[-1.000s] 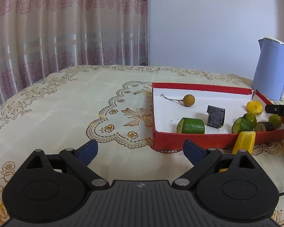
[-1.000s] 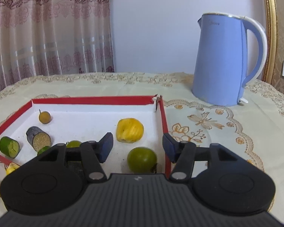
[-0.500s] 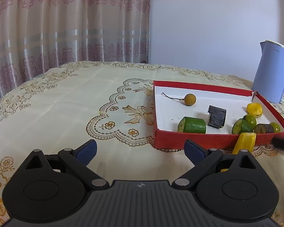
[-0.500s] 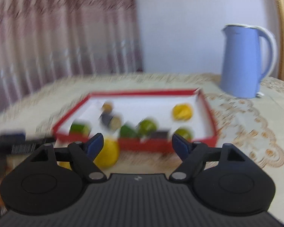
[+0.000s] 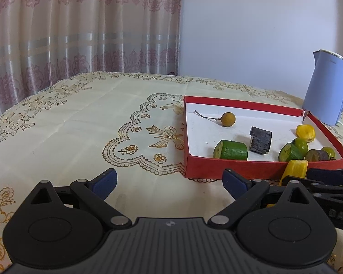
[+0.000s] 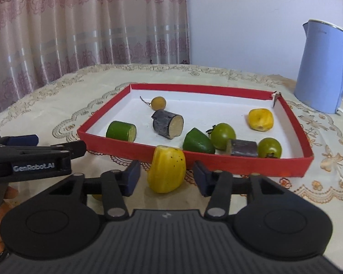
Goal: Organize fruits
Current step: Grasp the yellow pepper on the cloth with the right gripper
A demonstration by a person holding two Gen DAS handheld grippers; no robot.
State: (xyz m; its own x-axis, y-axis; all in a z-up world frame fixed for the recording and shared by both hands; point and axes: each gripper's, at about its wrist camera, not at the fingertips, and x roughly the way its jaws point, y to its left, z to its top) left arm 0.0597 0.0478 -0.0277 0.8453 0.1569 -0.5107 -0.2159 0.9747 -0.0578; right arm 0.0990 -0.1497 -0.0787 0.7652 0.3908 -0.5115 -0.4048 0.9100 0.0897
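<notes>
A red tray with a white floor holds several fruit pieces: a green cucumber piece, a dark cut piece, a small brown round fruit, green fruits and a yellow piece. A yellow fruit piece stands on the tablecloth just in front of the tray. My right gripper is open, its fingers on either side of that piece, apart from it. My left gripper is open and empty, left of the tray; the yellow piece shows there too.
A blue kettle stands behind the tray at the right. The table has a cream embroidered cloth. Curtains hang behind. A small yellow item lies partly hidden under my right gripper's left finger.
My right gripper has pulled back out of the tray and swung left and down around the yellow piece in front of it. The left gripper has barely moved.
</notes>
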